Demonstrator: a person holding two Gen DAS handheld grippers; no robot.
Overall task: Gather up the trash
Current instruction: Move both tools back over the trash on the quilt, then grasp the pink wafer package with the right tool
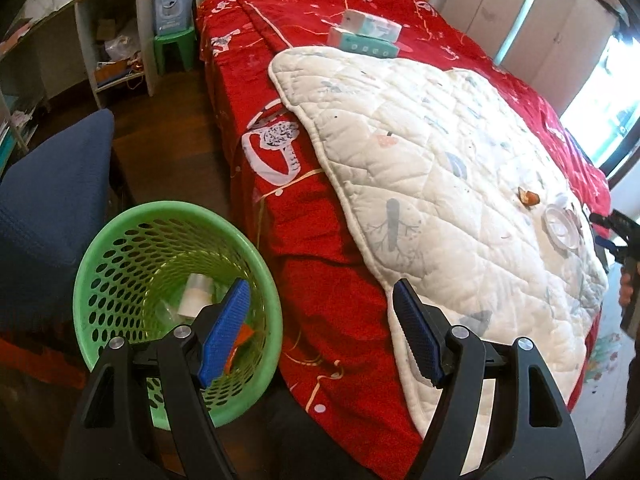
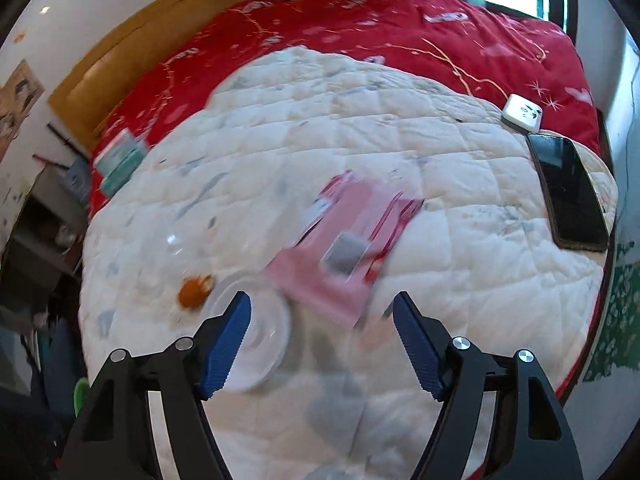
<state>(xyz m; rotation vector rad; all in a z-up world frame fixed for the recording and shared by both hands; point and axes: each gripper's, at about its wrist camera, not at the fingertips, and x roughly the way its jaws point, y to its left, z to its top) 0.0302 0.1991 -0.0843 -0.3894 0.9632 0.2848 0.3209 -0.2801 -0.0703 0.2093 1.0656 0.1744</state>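
Note:
A green perforated bin (image 1: 120, 248) stands on the floor beside the bed and holds a clear cup and orange scraps. My left gripper (image 1: 322, 308) is open and empty, above the bin's rim and the bed edge. On the white quilt (image 1: 440, 160) lie an orange peel (image 1: 528, 198) and a clear plastic lid (image 1: 562, 226). My right gripper (image 2: 322, 312) is open and empty above the quilt (image 2: 440, 240). Just ahead of it lie the clear lid (image 2: 264, 340), the orange peel (image 2: 192, 290) and a pink-red wrapper (image 2: 344, 240). The right wrist view is blurred.
A black phone (image 2: 570, 192) and a small white box (image 2: 522, 114) lie at the quilt's right edge. Teal tissue packs (image 1: 366, 34) sit near the headboard. A blue chair (image 1: 52, 216) stands left of the bin. Shelves (image 1: 116, 40) and a green stool (image 1: 174, 46) stand behind.

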